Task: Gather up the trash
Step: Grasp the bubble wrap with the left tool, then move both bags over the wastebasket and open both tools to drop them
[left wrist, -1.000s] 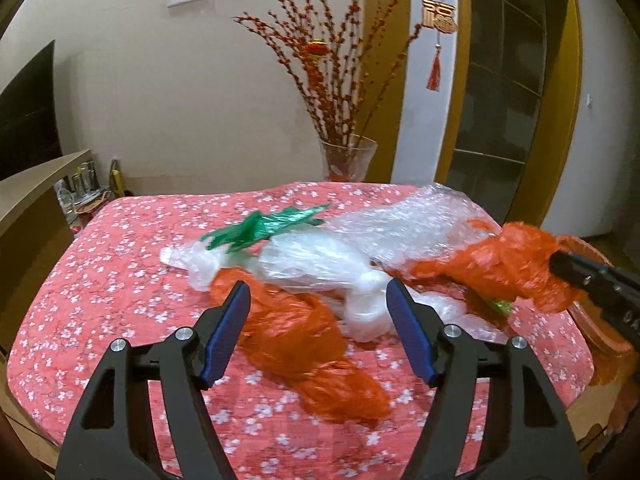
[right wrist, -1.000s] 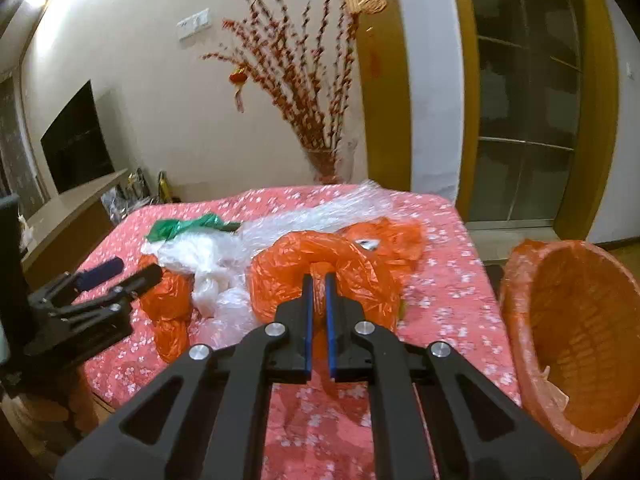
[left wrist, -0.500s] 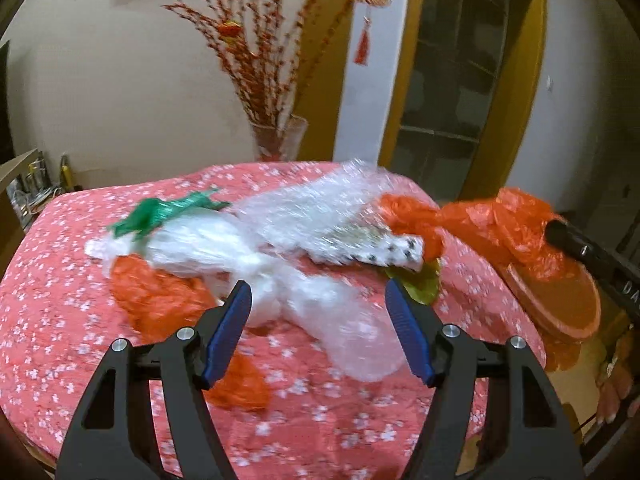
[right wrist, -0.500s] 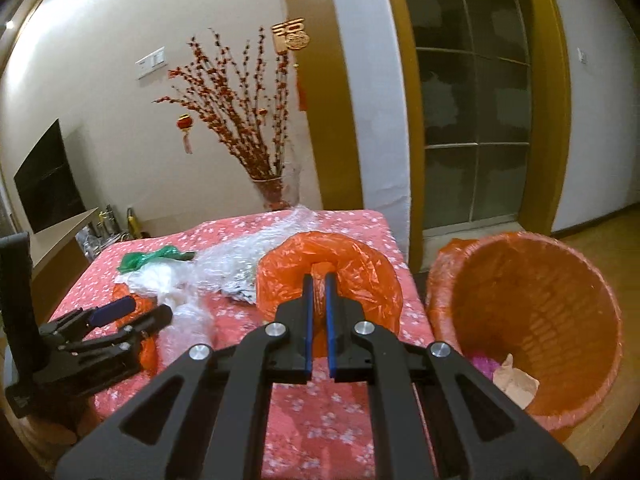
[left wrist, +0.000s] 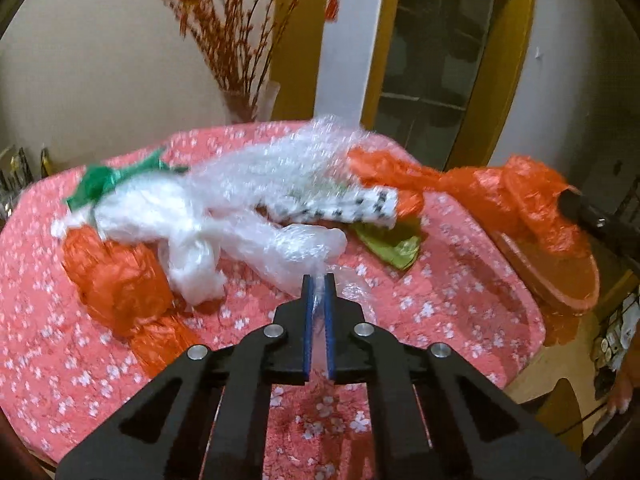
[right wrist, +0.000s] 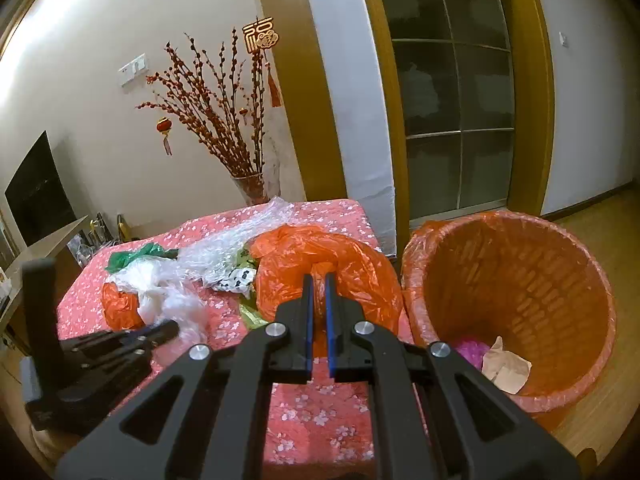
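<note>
Both grippers pinching plastic; orange bag on its way to the bin.

Right gripper (right wrist: 319, 280): jaws pressed together on a fold of the orange bag (right wrist: 344, 264), which bulges just beyond the tips, over the table's right edge. Left gripper (left wrist: 319, 282): jaws pinching a thin tail of the clear bag (left wrist: 288, 250); rest of that bag trailing away from the tips toward the table's middle, touching the white plastic (left wrist: 160, 208). Orange bin (right wrist: 516, 292) on the floor just off the table's right edge, mouth tilted toward the camera. Judged best: carry right grip fully over the rim before letting go, since loose film could catch there. Lift left pinch slowly; tangled neighbours may drag along. Bubble wrap (left wrist: 304, 156) and green scrap (left wrist: 100, 180) toward the far edge, untouched.
</note>
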`<move>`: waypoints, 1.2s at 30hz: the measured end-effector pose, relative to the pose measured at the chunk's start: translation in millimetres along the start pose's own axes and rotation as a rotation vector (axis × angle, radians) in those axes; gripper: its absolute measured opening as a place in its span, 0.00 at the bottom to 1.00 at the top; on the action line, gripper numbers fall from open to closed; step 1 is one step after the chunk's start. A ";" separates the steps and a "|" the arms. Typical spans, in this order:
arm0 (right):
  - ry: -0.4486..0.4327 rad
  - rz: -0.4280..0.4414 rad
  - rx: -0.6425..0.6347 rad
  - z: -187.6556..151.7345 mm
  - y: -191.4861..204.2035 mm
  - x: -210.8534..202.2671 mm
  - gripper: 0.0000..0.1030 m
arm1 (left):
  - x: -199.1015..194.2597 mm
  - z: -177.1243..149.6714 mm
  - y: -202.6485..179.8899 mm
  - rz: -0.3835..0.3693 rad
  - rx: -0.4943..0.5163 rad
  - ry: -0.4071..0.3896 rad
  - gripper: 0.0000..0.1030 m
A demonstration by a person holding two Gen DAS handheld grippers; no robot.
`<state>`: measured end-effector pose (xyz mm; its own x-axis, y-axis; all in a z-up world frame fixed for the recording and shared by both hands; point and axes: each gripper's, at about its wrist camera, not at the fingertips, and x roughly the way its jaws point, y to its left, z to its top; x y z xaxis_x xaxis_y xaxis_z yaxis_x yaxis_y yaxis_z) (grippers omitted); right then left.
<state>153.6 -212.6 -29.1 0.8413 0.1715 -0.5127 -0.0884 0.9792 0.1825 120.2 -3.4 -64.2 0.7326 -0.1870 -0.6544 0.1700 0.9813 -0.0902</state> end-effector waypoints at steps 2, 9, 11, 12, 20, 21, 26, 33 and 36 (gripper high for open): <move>-0.006 0.000 0.005 0.0 -1.3 -2.4 0.06 | -10.2 1.8 -3.7 -0.009 0.016 -0.036 0.04; -0.029 0.002 0.010 1.4 -2.5 -11.8 0.06 | -41.1 12.5 -8.1 -0.056 0.030 -0.129 0.04; -0.037 0.003 0.010 1.9 -3.0 -15.2 0.06 | -50.8 15.3 -11.4 -0.066 0.035 -0.151 0.04; -0.041 0.003 0.011 2.0 -3.4 -17.0 0.06 | -54.1 15.9 -12.9 -0.072 0.037 -0.158 0.04; -0.080 -0.026 0.027 4.4 -12.4 -34.6 0.06 | -74.8 24.2 -35.9 -0.152 0.070 -0.202 0.04; -0.085 -0.033 0.031 4.5 -14.5 -37.2 0.06 | -75.7 25.4 -39.8 -0.164 0.075 -0.206 0.04; -0.112 -0.079 0.060 5.3 -33.0 -50.6 0.06 | -78.5 34.2 -62.5 -0.234 0.107 -0.216 0.04; -0.153 -0.163 0.106 7.0 -64.9 -67.5 0.06 | -72.2 46.9 -99.3 -0.316 0.160 -0.225 0.04; -0.169 -0.199 0.128 7.7 -79.8 -73.4 0.06 | -65.7 54.4 -116.4 -0.350 0.184 -0.230 0.04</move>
<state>103.0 -304.2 0.5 0.9133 -0.0537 -0.4037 0.1463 0.9684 0.2020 88.2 -107.8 30.1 0.7342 -0.5314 -0.4225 0.5325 0.8368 -0.1272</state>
